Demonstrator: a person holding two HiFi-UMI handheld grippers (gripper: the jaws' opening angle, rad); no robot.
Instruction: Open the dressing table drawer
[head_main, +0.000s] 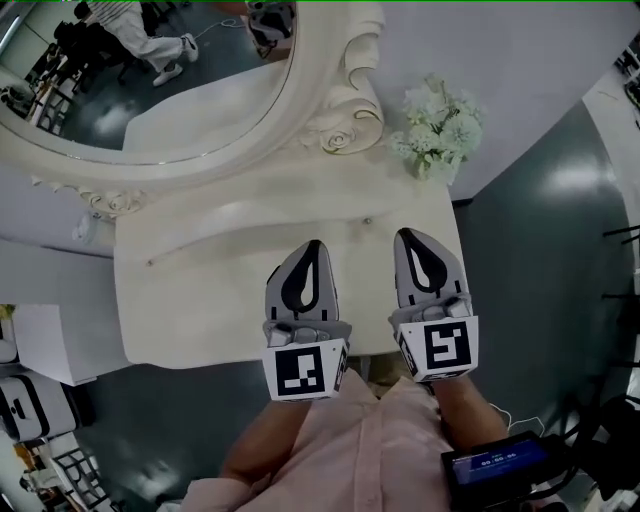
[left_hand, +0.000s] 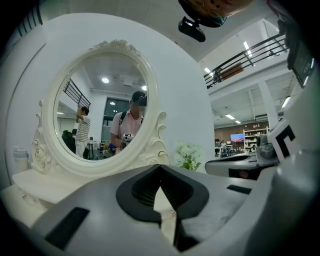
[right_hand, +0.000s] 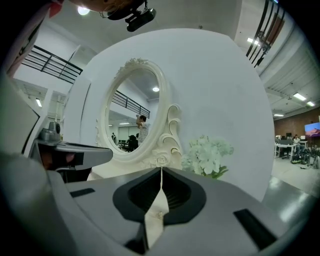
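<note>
Although both tools are held over the dressing table (head_main: 190, 330), neither has hold of anything. The left gripper (head_main: 312, 246) has its jaws brought together to a point, and in its own view only a thin wedge of cream surface shows behind the meeting tips. The right gripper (head_main: 412, 236) is closed the same way, with nothing between its pads. They lie side by side, a little apart, tips aimed toward the back of the table.

The drawer (head_main: 262, 236) seems to be the low tier at the rear of the top, directly under the oval mirror (head_main: 150, 90). It is cream-white like the rest of the table, and its shallow front runs in a gentle curve. It carries a small round left knob (head_main: 150, 262) near one end and a right knob (head_main: 367, 221) near the other. From the head view it looks pushed in, though its seams are too faint to trace. The right knob sits just ahead of the right gripper's tips and slightly to their left, while the left knob is well apart from the left gripper.

The mirror frame is carved with scrolls and a rose. A bunch of white flowers (head_main: 440, 130) stands at the table's back right corner, beside the frame.
</note>
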